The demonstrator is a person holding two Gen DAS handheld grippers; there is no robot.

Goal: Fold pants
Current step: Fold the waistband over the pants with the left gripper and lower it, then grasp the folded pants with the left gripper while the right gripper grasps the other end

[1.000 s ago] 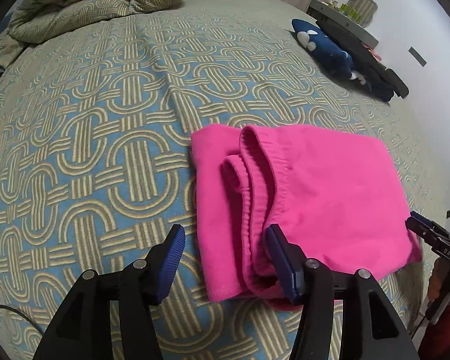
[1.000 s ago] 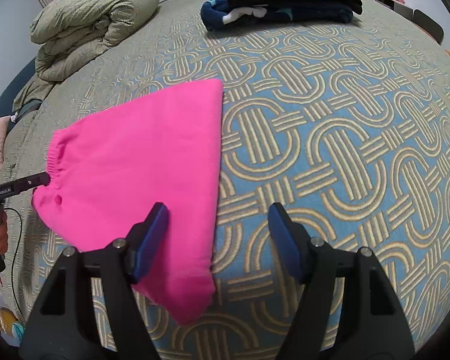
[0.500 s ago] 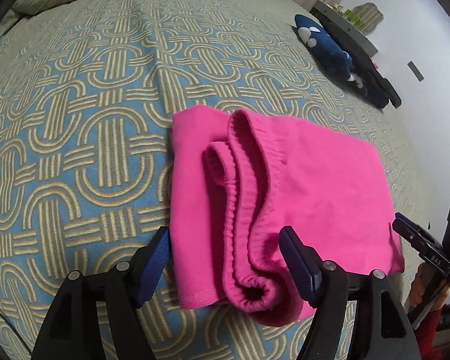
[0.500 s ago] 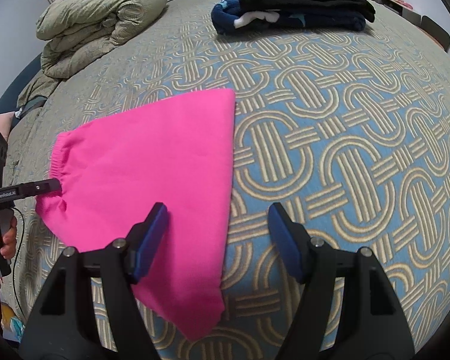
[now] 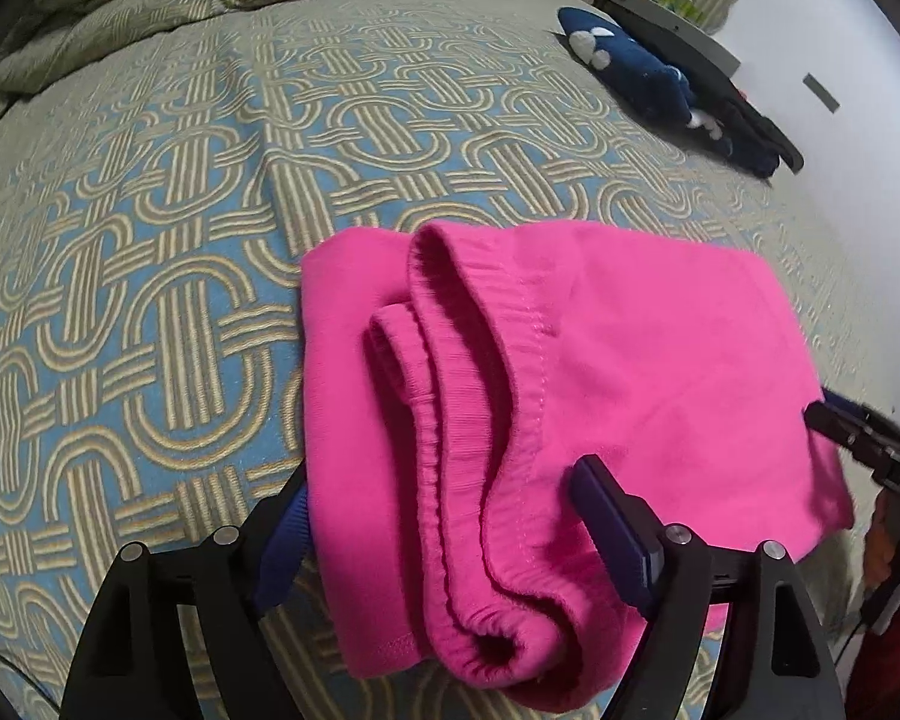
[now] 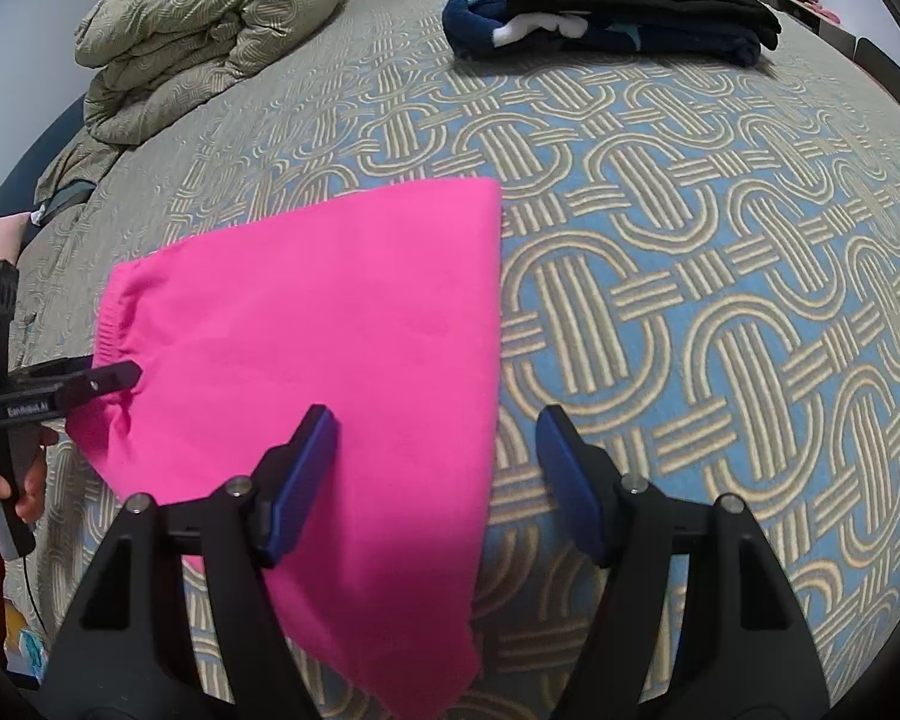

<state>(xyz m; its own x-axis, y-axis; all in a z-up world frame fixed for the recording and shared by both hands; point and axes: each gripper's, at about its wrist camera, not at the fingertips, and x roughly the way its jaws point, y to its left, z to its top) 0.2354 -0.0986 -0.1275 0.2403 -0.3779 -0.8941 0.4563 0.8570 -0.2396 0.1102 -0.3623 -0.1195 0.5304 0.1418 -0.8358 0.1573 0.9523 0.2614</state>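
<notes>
Left gripper (image 5: 444,534) wide open, straddling the rolled waistband end of the bright pink fleece pants (image 5: 600,372), gripping nothing. Pants lying folded into a compact rectangle on the bed with the blue-and-tan interlocking-loop cover (image 5: 150,240). Right gripper (image 6: 435,474) likewise wide open over the opposite corner, empty. Judged mostly folded; perhaps one last fold or tidying of the bunched waistband left

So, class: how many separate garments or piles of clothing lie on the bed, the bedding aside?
2. The pink pants lie folded at the near edge, between both grippers. A dark pile, black over navy, sits at the far edge; how many items it holds is unclear.
</notes>
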